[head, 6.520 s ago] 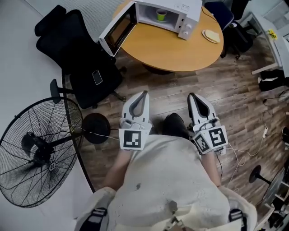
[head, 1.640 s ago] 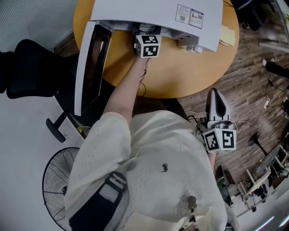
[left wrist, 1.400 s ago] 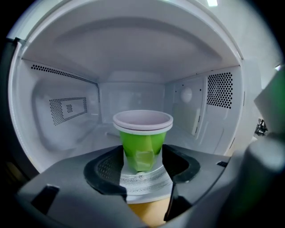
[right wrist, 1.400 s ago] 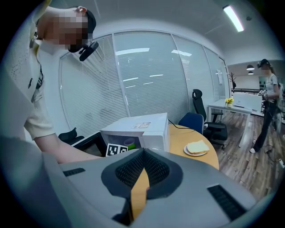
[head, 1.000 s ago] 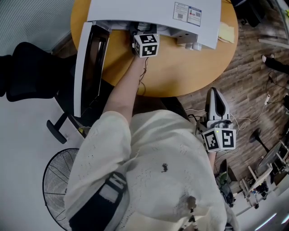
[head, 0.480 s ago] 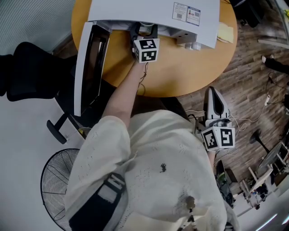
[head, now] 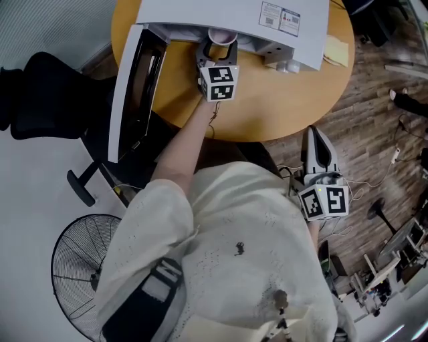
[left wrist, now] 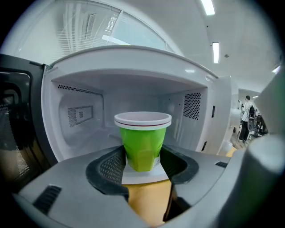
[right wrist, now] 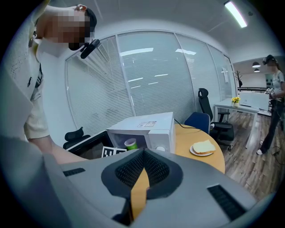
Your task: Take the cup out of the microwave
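Observation:
A green cup (left wrist: 142,144) with a white rim sits between the pads of my left gripper (left wrist: 142,161), which is shut on its lower half. The cup hangs at the mouth of the white microwave (left wrist: 80,116), just above the lip. From the head view, the cup's rim (head: 222,35) peeks out under the microwave's top (head: 200,13), with the left gripper (head: 221,45) around it and the door (head: 130,87) swung wide to the left. My right gripper (head: 313,137) hangs shut and holding nothing beside my right hip, off the table. It (right wrist: 142,156) points toward the microwave (right wrist: 151,127).
The microwave stands on a round wooden table (head: 267,100). A slice of bread on a plate (right wrist: 202,147) lies to its right. A black office chair (head: 40,93) and a floor fan (head: 87,267) stand to my left. A blue chair (right wrist: 198,121) is behind the table.
My left gripper has drawn back toward me out of the microwave with the cup, whose rim now shows at the opening. The right gripper has stayed put.

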### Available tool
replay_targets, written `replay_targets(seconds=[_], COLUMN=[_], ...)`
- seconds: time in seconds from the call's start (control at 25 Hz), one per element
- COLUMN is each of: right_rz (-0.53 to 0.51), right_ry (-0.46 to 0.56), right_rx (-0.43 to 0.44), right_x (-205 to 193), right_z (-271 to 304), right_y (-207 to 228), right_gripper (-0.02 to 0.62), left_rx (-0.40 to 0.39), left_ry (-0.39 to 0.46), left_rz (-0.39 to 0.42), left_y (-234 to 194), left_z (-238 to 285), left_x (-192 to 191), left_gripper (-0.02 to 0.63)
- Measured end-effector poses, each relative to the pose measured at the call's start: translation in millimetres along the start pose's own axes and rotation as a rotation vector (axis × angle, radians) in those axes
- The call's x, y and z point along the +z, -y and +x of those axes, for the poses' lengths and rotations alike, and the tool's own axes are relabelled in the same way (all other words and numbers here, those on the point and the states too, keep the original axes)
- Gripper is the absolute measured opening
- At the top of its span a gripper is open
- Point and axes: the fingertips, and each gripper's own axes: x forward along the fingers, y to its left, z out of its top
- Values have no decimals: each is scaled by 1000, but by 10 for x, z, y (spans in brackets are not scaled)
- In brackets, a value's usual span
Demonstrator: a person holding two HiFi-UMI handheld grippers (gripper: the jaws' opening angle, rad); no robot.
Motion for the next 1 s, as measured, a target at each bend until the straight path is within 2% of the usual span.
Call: replay_targets(seconds=[0.48, 1.0], right_rz=[-48, -82], right_ry=[-11, -27], right_rx=[116, 204], right_x=[-34, -170], right_z=[-41, -204], right_y=[-110, -64], right_gripper=[8, 8], left_rx=[54, 77], left_ry=[15, 22], left_rz=[-21, 4], left_y=[26, 235], left_z=[-462, -973], left_x=[-97, -147], left_gripper=[265, 265])
